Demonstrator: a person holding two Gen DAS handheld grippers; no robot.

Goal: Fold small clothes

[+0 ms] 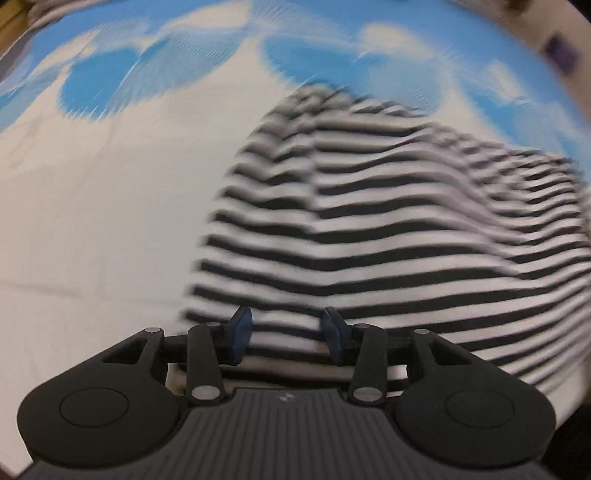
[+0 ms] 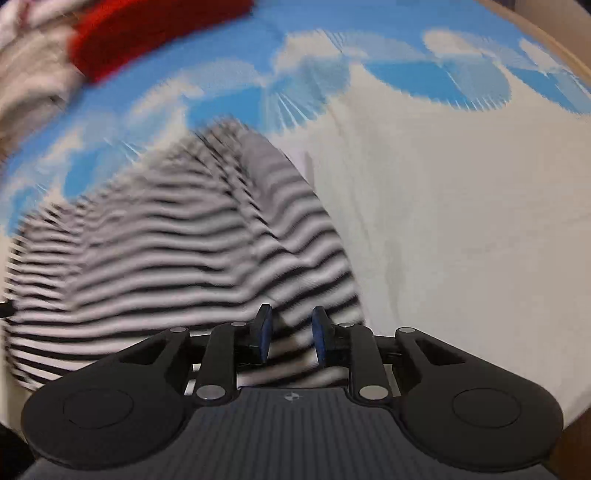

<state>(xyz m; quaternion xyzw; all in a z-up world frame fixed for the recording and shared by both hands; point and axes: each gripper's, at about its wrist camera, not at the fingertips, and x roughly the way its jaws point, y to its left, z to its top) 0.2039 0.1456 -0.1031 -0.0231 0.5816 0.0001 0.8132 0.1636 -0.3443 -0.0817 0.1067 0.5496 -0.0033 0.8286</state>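
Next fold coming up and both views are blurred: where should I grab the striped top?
Take the striped top by its near hem, coming down from above. That edge lies flat on the sheet under both open grippers, left and right; further back it bunches.

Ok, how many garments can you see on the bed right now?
2 I can tell. The striped top lies under both grippers on the bedsheet; something red sits at the sheet's far edge, beside pale fabric too blurred to identify.
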